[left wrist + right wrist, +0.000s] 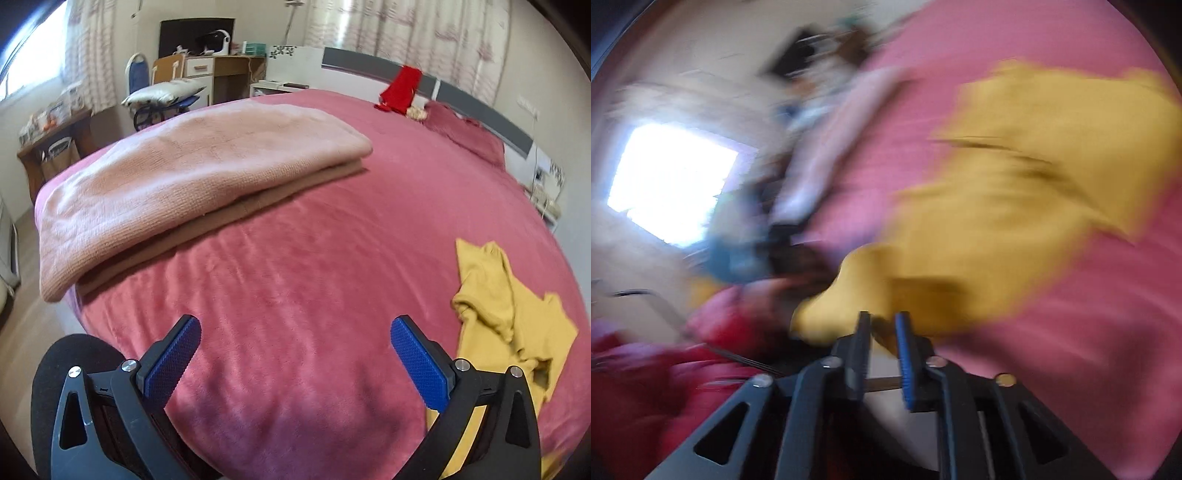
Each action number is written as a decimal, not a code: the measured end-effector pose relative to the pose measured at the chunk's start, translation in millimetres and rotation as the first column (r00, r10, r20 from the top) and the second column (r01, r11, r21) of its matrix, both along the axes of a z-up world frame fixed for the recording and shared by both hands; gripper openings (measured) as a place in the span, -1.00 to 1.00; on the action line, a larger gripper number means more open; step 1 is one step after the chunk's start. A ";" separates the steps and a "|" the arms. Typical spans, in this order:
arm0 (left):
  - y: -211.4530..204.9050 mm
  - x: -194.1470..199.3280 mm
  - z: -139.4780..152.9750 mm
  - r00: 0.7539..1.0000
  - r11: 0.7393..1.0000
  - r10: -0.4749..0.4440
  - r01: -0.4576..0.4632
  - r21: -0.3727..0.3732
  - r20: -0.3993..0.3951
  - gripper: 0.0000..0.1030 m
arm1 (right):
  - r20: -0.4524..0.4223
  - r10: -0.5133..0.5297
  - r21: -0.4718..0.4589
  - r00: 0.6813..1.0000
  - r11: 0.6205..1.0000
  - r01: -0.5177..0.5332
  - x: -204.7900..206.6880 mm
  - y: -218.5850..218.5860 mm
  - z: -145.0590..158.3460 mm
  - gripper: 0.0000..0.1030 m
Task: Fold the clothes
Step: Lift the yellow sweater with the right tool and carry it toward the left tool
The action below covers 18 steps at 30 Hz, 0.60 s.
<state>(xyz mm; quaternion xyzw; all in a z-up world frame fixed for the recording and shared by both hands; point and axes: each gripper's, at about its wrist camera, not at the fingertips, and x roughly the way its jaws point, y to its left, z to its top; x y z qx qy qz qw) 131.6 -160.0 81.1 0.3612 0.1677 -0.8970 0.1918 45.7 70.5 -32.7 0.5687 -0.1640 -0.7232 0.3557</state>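
A crumpled yellow garment (506, 314) lies on the pink bedspread (314, 277) at the right of the left wrist view. My left gripper (295, 332) is open and empty, above the bedspread, left of the garment. In the blurred right wrist view, my right gripper (882, 321) has its jaws nearly together on an edge of the yellow garment (1015, 192), which trails away over the bedspread (1089, 314).
Two folded items, a pale pink one (177, 173) on a tan one (221, 221), are stacked on the bed's left side. A red cloth (400, 88) and pillow (461, 129) lie by the headboard. A desk (221, 70) and chair (162, 96) stand beyond the bed.
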 end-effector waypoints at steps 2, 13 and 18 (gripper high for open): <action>-0.9 0.2 3.5 1.000 1.000 0.003 -0.003 0.023 -0.017 1.00 | -0.050 -0.141 0.126 0.989 0.981 0.147 -2.1 36.2 -0.6 -0.52; 87.1 -44.1 12.4 0.956 0.942 -0.269 0.287 -0.175 0.118 1.00 | -0.380 0.167 0.607 0.910 0.787 0.109 -62.0 -53.8 -5.6 -0.44; 95.8 -39.5 -4.7 0.939 0.935 -0.298 0.323 -0.143 0.172 1.00 | -0.360 0.382 0.821 0.851 0.563 0.094 -85.0 -105.4 -54.6 -0.61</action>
